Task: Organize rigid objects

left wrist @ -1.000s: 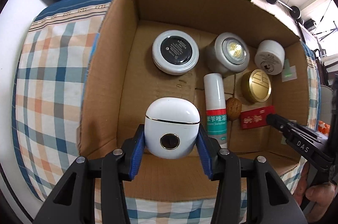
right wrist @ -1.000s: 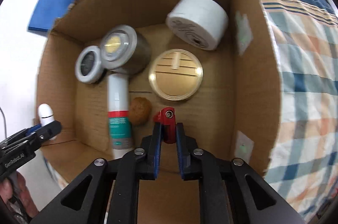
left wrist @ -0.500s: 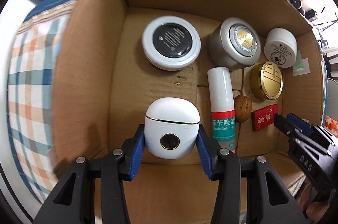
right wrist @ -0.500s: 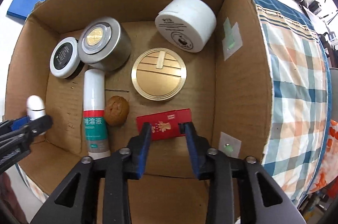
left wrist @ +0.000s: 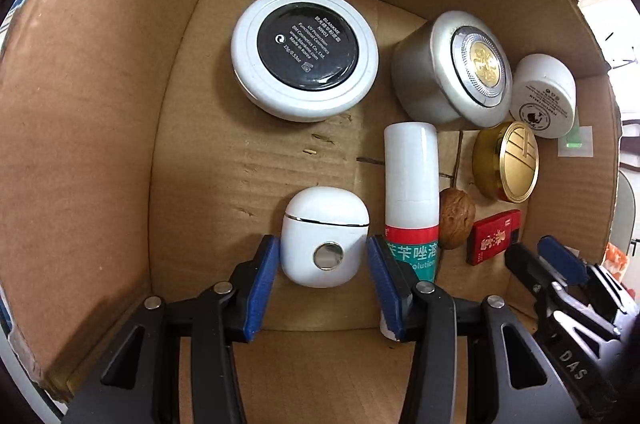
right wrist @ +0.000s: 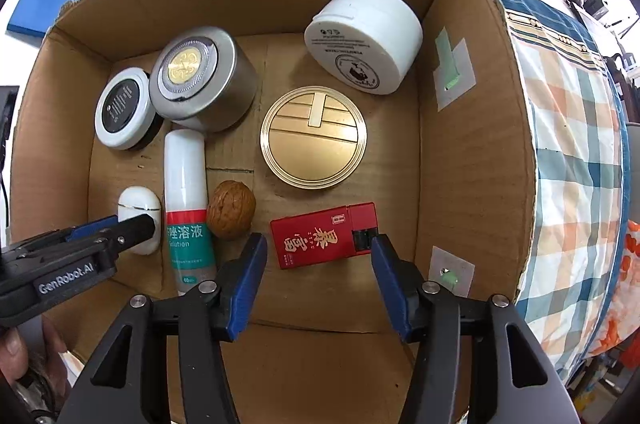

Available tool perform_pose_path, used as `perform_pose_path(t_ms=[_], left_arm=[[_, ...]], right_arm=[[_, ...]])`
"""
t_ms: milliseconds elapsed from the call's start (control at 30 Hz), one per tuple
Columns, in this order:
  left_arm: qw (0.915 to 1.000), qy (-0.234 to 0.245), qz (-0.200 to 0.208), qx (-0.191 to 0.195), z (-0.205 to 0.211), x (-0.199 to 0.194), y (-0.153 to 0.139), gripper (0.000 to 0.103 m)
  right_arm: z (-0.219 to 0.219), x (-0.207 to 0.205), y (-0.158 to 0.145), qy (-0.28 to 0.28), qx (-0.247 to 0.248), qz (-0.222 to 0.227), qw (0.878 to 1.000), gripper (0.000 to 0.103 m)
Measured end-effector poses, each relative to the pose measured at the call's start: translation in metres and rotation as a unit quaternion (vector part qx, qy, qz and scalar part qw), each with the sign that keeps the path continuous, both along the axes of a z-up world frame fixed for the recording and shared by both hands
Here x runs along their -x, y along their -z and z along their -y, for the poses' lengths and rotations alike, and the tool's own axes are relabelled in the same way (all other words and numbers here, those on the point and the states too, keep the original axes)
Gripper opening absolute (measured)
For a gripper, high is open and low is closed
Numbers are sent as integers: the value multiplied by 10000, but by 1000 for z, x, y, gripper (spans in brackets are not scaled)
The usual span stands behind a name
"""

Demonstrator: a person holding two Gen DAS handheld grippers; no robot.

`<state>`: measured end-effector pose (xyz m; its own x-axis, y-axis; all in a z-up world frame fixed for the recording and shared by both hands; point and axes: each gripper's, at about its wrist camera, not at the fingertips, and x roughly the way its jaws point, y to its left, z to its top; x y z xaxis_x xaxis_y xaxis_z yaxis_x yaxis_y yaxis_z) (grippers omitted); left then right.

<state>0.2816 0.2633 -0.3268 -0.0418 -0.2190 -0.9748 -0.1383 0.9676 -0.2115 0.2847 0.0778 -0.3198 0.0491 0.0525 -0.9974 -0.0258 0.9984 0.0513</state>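
Each handheld unit is a black frame with triangular cut-outs and round silver screws at the pivots. The left gripper (left wrist: pixel 323 256) and the right gripper (right wrist: pixel 318 252) both carry blue pads on black fingers. White lettering reads "GenRobot.AI" on the left unit's side and "DAS" on the right unit's side.

The right tool (right wrist: pixel 316 264) has let go of the red lighter (right wrist: pixel 326 235), now flat at the walnut's three o'clock, jaws opening. The left tool (left wrist: pixel 322 256) has lowered the white earbud case (left wrist: pixel 323 236) deeper into the cardboard box (left wrist: pixel 80 144).
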Motion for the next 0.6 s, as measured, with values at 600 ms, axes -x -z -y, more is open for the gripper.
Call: perform_pose_path(t_ms=[600], left_arm=[[9968,-201,659,-398,-11,21,-79,65]], right_arm=[[-4,5,-24,239,1,194,9995,79]])
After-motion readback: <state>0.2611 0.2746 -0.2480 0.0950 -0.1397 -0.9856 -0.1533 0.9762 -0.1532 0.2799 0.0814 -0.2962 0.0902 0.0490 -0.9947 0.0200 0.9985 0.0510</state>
